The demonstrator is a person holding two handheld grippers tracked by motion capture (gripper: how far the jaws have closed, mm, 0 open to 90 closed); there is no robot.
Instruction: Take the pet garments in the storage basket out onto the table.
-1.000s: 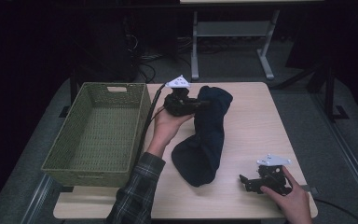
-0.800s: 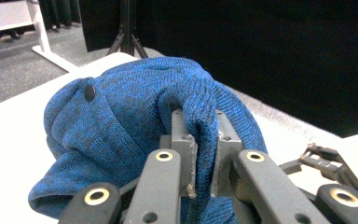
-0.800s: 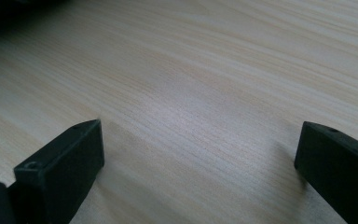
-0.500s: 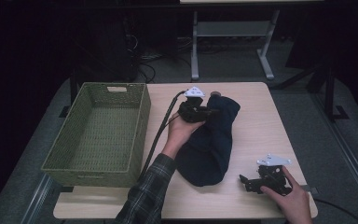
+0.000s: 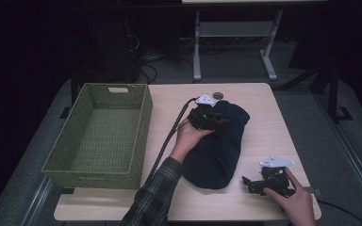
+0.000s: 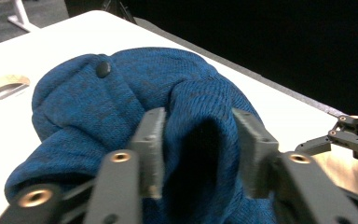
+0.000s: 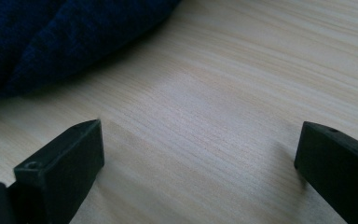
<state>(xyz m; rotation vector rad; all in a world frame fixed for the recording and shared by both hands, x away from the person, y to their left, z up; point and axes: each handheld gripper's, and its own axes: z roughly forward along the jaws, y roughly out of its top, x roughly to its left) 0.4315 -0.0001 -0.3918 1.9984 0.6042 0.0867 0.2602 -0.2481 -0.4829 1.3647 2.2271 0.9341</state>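
Note:
A dark blue knitted garment (image 5: 217,153) lies bunched on the light wooden table (image 5: 268,122), right of centre. My left gripper (image 5: 218,120) sits on the garment's far end, shut on a raised fold of the knit. In the left gripper view that fold (image 6: 200,107) fills the gap between the two jaws of the left gripper (image 6: 198,140), and a dark button (image 6: 103,69) shows on the cloth. My right gripper (image 5: 248,181) rests near the table's front right corner, open. In its own view the right gripper (image 7: 200,154) has bare wood between its jaws and the garment (image 7: 51,37) lies beyond.
A green woven basket (image 5: 141,127) with nothing in it stands on the left of the table, its near corner at the front edge. A round cable hole (image 5: 218,95) sits behind the garment. A cable (image 5: 169,136) trails from the left gripper along the basket's right side.
My left gripper has moved right and towards the person with the garment's far end, so the cloth is more bunched over itself. The right gripper has stayed put.

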